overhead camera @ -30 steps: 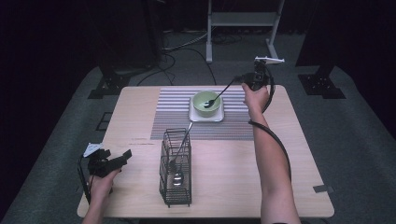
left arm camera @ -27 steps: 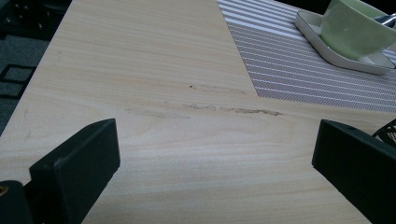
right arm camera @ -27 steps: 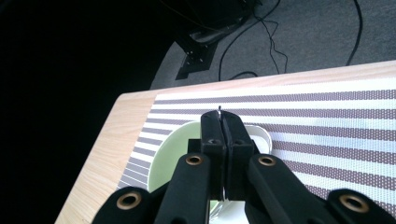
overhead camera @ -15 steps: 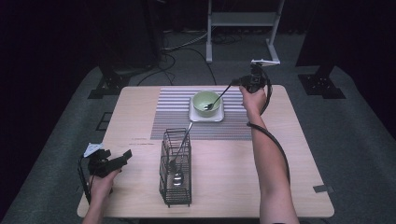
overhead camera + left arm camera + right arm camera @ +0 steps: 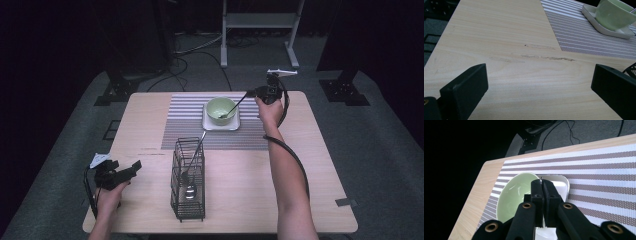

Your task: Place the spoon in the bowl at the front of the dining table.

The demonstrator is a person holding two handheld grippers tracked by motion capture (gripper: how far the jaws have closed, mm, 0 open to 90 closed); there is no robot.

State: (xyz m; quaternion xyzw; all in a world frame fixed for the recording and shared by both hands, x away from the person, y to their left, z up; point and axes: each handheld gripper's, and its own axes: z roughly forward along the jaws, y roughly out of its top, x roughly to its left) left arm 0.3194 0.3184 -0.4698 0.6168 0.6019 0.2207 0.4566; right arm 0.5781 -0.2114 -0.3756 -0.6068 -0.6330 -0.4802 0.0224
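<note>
pale wood table [image 5: 300, 190] under dark surroundings. nearest, the left hand-held gripper [image 5: 122, 173] rests idle, jaws wide and empty, beside the wire caddy [image 5: 188, 180]. farther off, the right hand-held gripper [image 5: 256, 92] is clamped on a spoon [image 5: 234, 107] (its bowl seemingly inside the green bowl [image 5: 221, 110]). judged step: placing the spoon; next, lower and let go.

No legible text, label, brand, number or sign appears on any surface in these views.
</note>
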